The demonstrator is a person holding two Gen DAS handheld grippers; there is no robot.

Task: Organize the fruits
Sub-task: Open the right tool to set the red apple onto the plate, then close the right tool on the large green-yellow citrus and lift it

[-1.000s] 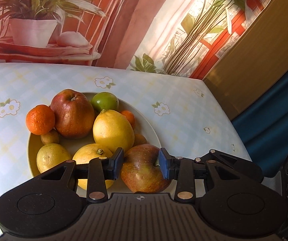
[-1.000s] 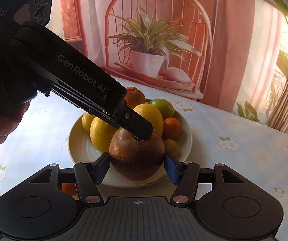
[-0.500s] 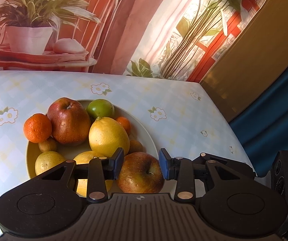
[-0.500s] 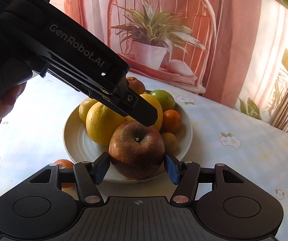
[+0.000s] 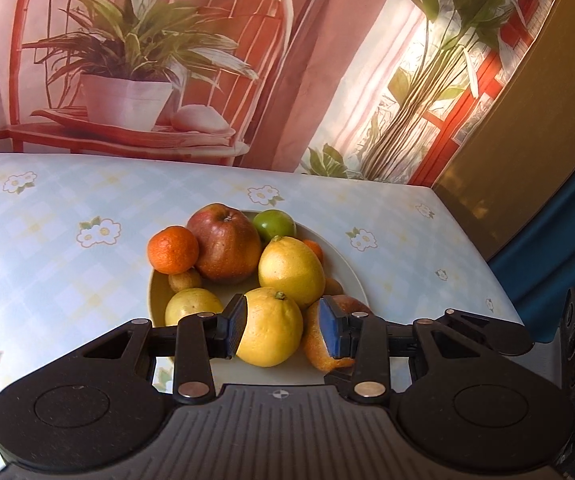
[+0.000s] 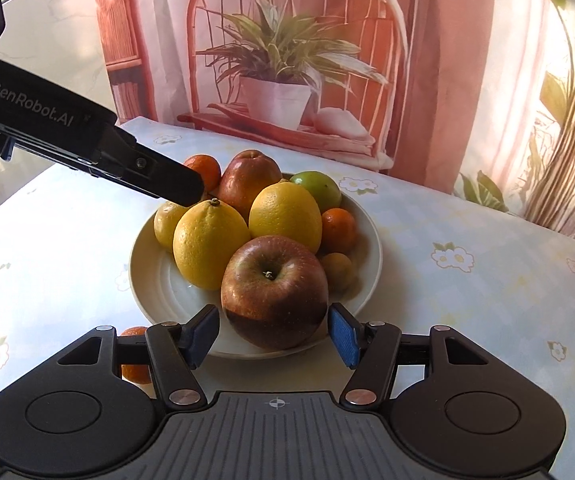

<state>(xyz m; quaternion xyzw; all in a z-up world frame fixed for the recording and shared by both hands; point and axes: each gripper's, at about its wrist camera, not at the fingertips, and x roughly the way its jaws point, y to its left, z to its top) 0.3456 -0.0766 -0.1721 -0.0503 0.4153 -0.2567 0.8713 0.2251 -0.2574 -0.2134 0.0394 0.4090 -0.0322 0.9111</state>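
A cream plate (image 6: 367, 240) holds a heap of fruit: two red apples, two big lemons, a green lime and small tangerines. The front apple (image 6: 273, 292) rests on the plate's near rim. My right gripper (image 6: 273, 338) is open, its blue pads flanking this apple with slim gaps. My left gripper (image 6: 179, 190) hovers over the left lemon (image 6: 209, 244) with nothing in it. In the left wrist view the left gripper (image 5: 282, 330) is open, and that lemon (image 5: 269, 328) shows through the gap. The front apple (image 5: 345, 304) is partly hidden behind its right finger.
One tangerine (image 6: 135, 354) lies on the flowered tablecloth (image 6: 467, 300), beside the plate and behind my right gripper's left finger. A printed backdrop with a potted plant stands along the table's far edge. The table's right edge (image 5: 499, 292) drops off beside a blue surface.
My left gripper has drawn back and up off the front apple and now frames the lemon beside it. My right gripper has stayed around the apple.
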